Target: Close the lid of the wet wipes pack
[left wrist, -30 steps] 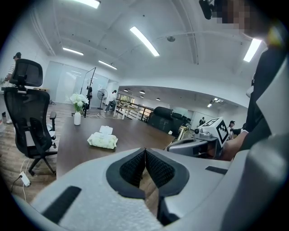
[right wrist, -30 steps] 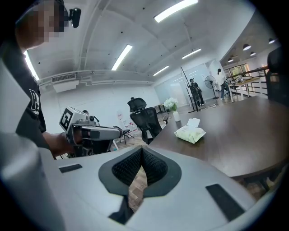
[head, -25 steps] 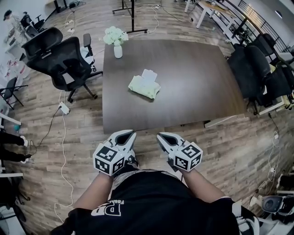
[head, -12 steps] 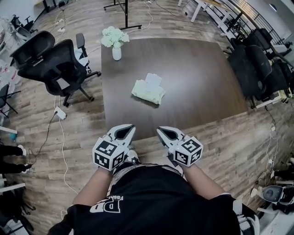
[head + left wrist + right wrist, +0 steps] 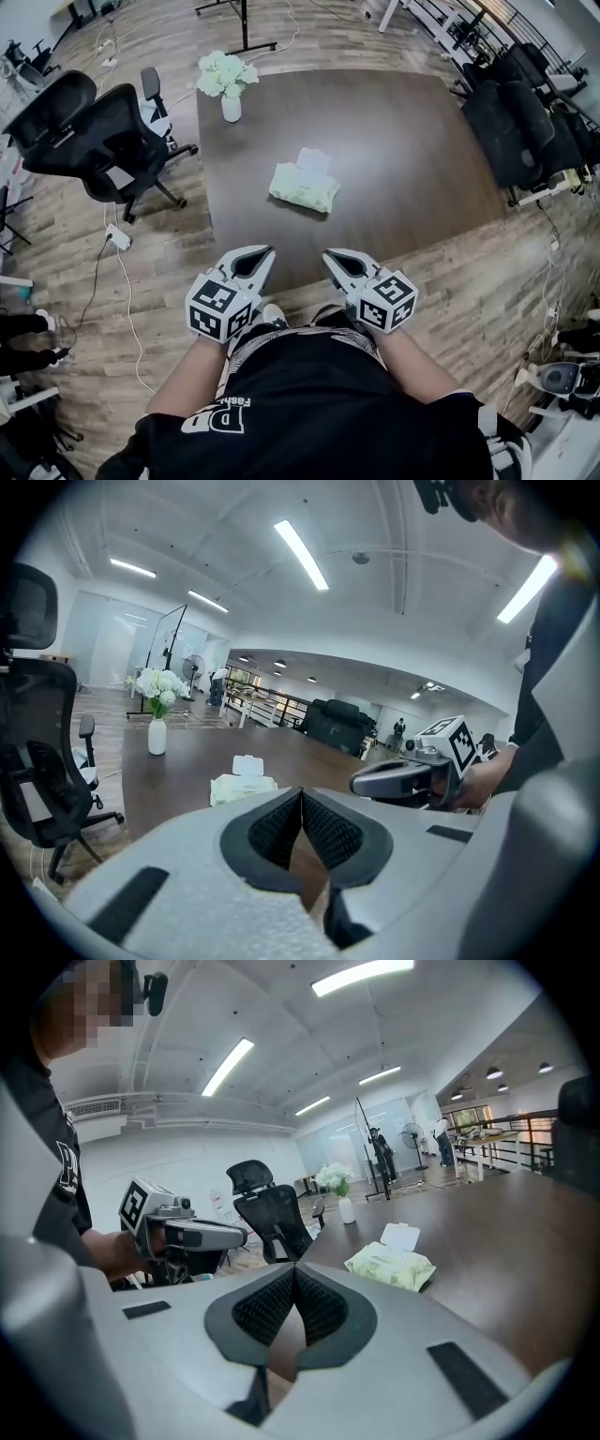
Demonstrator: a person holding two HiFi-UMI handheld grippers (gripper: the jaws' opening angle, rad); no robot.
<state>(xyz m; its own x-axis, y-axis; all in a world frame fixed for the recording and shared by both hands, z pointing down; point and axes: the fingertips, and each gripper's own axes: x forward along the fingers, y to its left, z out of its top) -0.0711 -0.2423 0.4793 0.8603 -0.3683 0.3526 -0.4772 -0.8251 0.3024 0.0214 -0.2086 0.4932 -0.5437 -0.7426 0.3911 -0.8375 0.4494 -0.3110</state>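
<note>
A pale green wet wipes pack [image 5: 302, 187] lies in the middle of the dark wooden table [image 5: 412, 159], its white lid [image 5: 315, 159] flipped up at the far end. Both grippers hover side by side at the table's near edge, well short of the pack. My left gripper [image 5: 264, 252] is shut with nothing in it, and so is my right gripper [image 5: 331, 255]. From the left gripper view the pack [image 5: 240, 786] and raised lid [image 5: 247, 764] sit ahead beyond the closed tips [image 5: 301, 792]. The right gripper view shows the pack [image 5: 392, 1266] ahead to the right.
A white vase of flowers [image 5: 228, 86] stands at the table's far left corner. Black office chairs [image 5: 89, 131] crowd the left side, more chairs [image 5: 511, 117] stand on the right. A cable and power strip [image 5: 117, 239] lie on the wooden floor to the left.
The person has stepped toward the table, so both shut grippers have come from over the floor up to its near edge. The pack has not moved.
</note>
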